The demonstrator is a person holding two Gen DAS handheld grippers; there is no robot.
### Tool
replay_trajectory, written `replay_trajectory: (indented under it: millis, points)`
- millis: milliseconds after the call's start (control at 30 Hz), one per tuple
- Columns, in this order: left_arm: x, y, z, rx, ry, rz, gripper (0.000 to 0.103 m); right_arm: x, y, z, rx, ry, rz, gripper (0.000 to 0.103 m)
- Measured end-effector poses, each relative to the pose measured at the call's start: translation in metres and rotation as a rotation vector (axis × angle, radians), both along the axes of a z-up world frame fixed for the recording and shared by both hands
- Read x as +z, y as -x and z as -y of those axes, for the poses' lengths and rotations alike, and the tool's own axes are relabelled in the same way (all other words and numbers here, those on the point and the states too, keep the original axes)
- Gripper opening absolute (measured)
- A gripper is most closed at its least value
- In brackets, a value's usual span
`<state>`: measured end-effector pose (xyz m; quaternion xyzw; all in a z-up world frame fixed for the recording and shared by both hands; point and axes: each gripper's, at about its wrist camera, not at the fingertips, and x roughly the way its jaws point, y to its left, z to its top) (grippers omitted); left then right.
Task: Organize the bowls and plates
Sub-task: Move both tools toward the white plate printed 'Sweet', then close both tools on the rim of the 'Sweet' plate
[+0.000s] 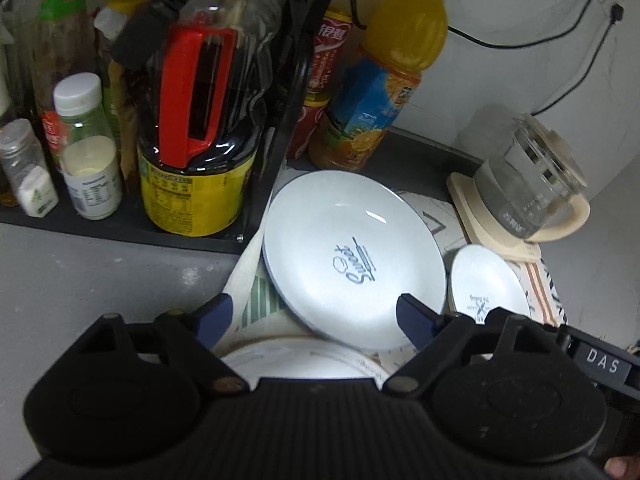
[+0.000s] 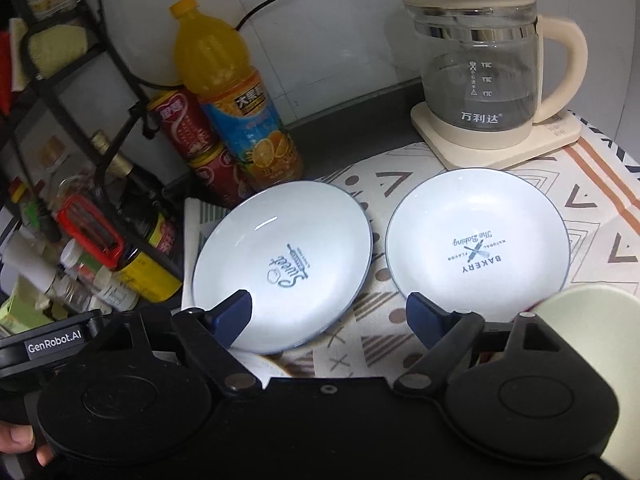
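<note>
A white plate printed "Sweet" lies tilted, its near edge resting on another white dish just under my left gripper. A second white plate printed "Bakery" lies flat on the patterned cloth to its right. My left gripper is open and empty, its blue fingertips either side of the Sweet plate's near edge. My right gripper is open and empty above the gap between the two plates. A pale round object, perhaps a bowl, shows at the right edge.
A glass kettle on a cream base stands at the back right. An orange juice bottle and red cans stand behind the plates. A black rack with sauce bottles and jars fills the left. Cables hang along the wall.
</note>
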<state>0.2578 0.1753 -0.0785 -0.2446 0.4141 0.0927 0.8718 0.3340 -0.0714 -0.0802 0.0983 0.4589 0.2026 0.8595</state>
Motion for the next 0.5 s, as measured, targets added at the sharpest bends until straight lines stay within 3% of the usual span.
replay_trajectory:
  millis: [200, 500]
  points:
    - [-0.014, -0.022, -0.007, -0.011, 0.017, 0.003, 0.083, -0.015, -0.018, -0.011, -0.017, 0.005, -0.037, 0.075]
    - [-0.042, -0.049, -0.016, -0.034, 0.032, -0.039, 0.066, -0.043, -0.038, -0.023, -0.046, -0.001, -0.124, 0.064]
